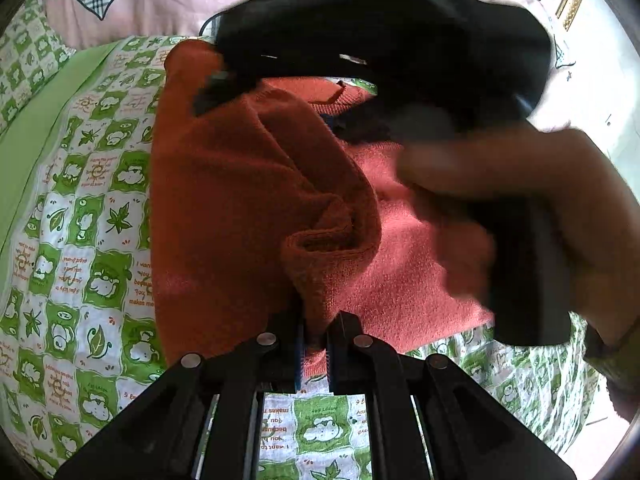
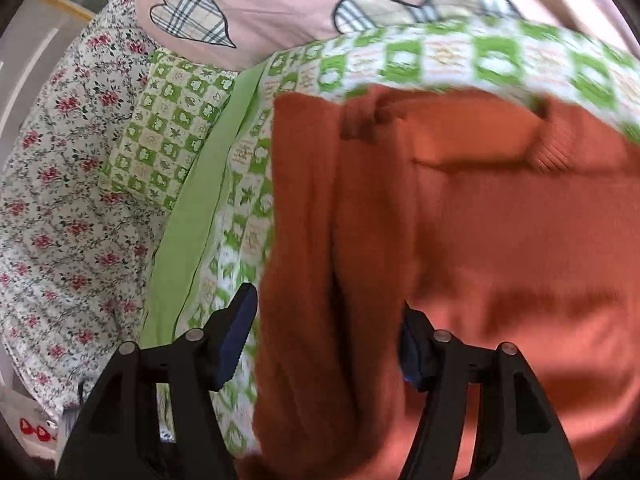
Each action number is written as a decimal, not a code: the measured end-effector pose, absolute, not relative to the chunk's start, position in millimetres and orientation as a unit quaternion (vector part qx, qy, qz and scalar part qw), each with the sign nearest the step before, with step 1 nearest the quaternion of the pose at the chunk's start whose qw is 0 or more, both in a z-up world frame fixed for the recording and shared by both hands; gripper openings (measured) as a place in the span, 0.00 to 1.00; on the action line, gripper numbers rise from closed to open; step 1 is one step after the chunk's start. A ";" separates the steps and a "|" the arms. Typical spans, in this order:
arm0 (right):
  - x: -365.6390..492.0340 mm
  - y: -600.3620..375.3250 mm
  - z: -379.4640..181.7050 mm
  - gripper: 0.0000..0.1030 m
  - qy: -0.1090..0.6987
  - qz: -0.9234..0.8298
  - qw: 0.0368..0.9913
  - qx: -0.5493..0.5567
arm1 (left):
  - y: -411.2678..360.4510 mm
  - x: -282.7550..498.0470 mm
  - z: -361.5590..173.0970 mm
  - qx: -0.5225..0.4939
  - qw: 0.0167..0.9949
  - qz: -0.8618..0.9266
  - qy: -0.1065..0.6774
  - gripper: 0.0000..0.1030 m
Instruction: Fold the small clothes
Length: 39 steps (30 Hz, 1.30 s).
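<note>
Rust-orange knit sweater [image 1: 240,200] lies on the green-checked bedspread [image 1: 80,240], its sleeve cuff [image 1: 320,256] folded in over the body; judged mid-fold. Left gripper [image 1: 316,344] at six o'clock has its jaws clamped on the cuff, while the right gripper [image 2: 328,344] has its jaws spread, pressing on nothing, over the folded left edge. Next move calls for the right to close on that edge so both can carry the fold across.
</note>
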State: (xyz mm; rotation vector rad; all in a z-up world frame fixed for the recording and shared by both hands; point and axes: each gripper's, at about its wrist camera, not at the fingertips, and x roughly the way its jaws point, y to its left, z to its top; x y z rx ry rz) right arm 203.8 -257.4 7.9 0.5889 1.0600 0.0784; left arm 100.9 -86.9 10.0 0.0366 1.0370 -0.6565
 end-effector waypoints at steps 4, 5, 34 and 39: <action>226.3 -250.6 6.1 0.24 0.514 0.030 0.821 0.245 | -86.5 98.8 14.4 0.028 0.821 -0.310 0.479 0.06; 226.9 -251.5 7.2 0.18 0.512 0.032 0.822 0.247 | -86.3 98.8 16.4 0.029 0.821 -0.311 0.478 0.06; 47.8 -389.8 17.9 0.25 0.489 -0.110 0.844 0.189 | -257.2 37.7 -15.0 0.102 0.724 -0.439 0.522 0.10; 31.8 -414.6 17.7 0.39 0.448 -0.070 0.840 0.297 | -224.6 41.9 2.4 0.077 0.719 -0.438 0.534 0.22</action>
